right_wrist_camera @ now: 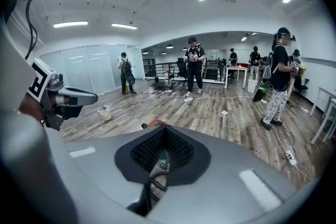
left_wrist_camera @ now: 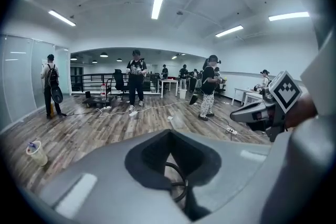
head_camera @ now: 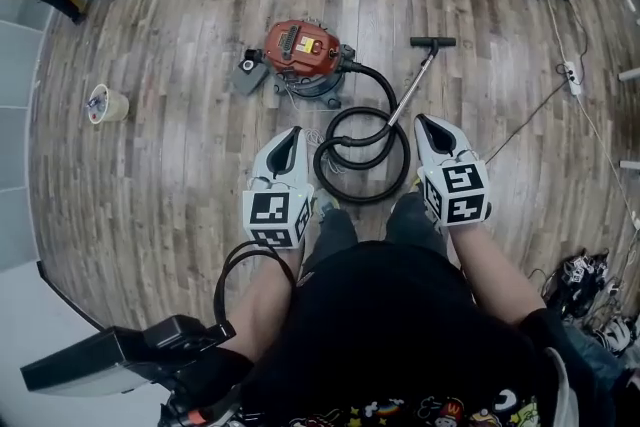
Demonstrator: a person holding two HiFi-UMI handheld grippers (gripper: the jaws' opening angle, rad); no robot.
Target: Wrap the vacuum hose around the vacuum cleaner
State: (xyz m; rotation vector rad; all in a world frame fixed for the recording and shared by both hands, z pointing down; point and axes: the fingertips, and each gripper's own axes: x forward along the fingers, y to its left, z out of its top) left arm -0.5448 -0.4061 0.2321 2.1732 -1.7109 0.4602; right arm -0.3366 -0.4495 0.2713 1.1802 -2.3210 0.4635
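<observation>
The red vacuum cleaner (head_camera: 300,53) stands on the wooden floor ahead of me. Its black hose (head_camera: 362,155) leaves the body on the right and lies in loose loops on the floor between my grippers. A metal wand (head_camera: 412,87) runs from the loops up to a black floor nozzle (head_camera: 432,42). My left gripper (head_camera: 294,132) hovers just left of the loops, shut and empty. My right gripper (head_camera: 421,120) hovers just right of them, also shut and empty. Through the left gripper (left_wrist_camera: 168,132) a piece of hose shows below. The vacuum's red top peeks over the right gripper (right_wrist_camera: 164,128).
A paper cup (head_camera: 107,103) stands on the floor at the left. A power strip (head_camera: 572,72) with its cable lies at the right, shoes (head_camera: 580,270) at the lower right. A grey part (head_camera: 247,73) rests beside the vacuum. Several people (left_wrist_camera: 135,78) stand farther back.
</observation>
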